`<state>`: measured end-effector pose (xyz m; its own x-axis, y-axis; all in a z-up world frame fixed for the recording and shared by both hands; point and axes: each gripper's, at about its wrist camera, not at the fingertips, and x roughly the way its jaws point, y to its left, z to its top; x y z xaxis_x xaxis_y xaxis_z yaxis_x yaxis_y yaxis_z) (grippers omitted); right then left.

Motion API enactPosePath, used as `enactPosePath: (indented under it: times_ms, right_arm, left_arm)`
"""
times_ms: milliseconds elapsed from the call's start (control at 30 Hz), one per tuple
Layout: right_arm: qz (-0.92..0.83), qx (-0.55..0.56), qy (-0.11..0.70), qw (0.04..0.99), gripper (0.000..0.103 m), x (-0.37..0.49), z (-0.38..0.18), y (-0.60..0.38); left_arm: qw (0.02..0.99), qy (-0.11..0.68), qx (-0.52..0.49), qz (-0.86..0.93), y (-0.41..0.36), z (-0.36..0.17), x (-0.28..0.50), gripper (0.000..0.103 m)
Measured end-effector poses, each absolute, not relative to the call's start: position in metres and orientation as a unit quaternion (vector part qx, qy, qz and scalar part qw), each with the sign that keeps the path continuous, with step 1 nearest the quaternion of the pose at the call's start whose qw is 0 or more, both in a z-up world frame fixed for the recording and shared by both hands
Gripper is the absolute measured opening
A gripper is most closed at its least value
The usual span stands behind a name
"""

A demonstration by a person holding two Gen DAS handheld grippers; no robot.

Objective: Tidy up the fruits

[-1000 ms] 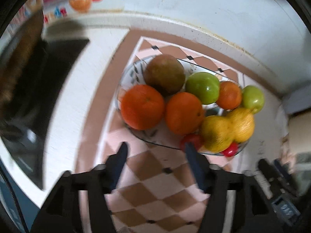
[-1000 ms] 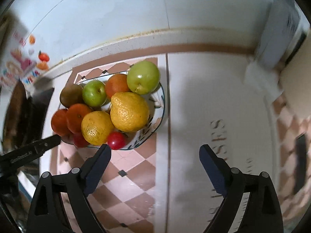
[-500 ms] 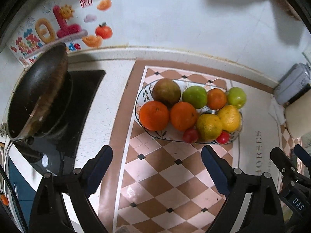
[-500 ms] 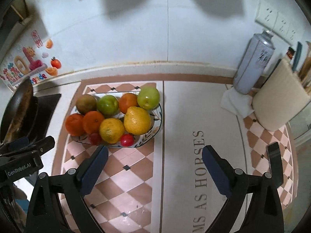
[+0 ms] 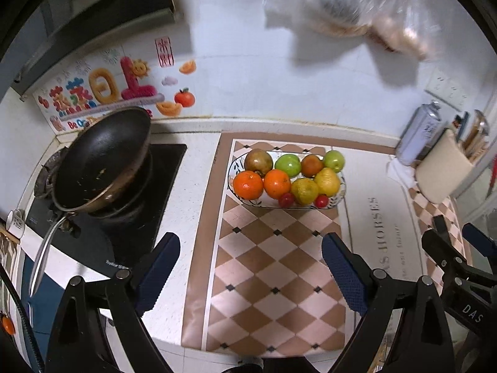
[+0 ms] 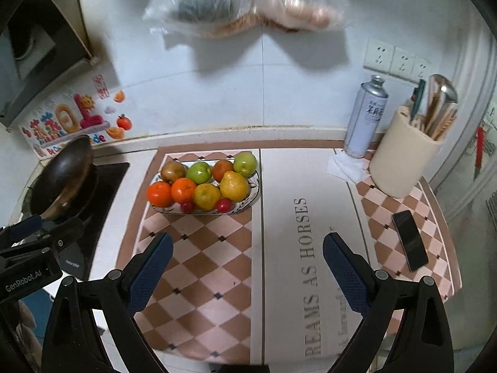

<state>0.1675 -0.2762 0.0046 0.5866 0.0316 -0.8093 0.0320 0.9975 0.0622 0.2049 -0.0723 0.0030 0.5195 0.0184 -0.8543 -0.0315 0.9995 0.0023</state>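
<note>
A patterned oval bowl (image 5: 341, 188) (image 6: 255, 190) sits on the checkered mat at the back of the counter. It holds oranges (image 5: 248, 184) (image 6: 159, 194), green apples (image 5: 288, 165) (image 6: 198, 171), yellow citrus (image 5: 326, 181) (image 6: 234, 186), a brown pear (image 5: 258, 161) and small red fruits (image 5: 286, 199) (image 6: 224, 205). My left gripper (image 5: 251, 262) is open and empty, well in front of the bowl. My right gripper (image 6: 248, 256) is open and empty, in front and to the right of the bowl.
A black pan (image 5: 101, 163) sits on the stove at the left. A spray can (image 6: 366, 121), a utensil holder (image 6: 407, 161) and a phone (image 6: 410, 240) are at the right. Plastic bags (image 6: 248, 0) hang on the wall above.
Both grippers have pulled back and up from the bowl, so it looks smaller and farther. The left gripper's jaws have opened wider.
</note>
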Motion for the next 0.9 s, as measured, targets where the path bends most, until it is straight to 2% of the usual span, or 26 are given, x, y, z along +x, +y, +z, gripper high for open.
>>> enactPosePath:
  times_ms: [467, 900]
  right_arm:
    - [0.008, 0.039, 0.407, 0.913, 0.1, 0.05, 0.084, -0.263]
    - [0.031, 0.041, 0.398, 0.916, 0.101, 0.031, 0.109, -0.273]
  left_arm:
    - [0.899, 0.438, 0.004, -0.009, -0.058, 0.074, 0.104, 0.093]
    - [0.904, 0.427, -0.004, 0.005, -0.065, 0.093, 0.074, 0.093]
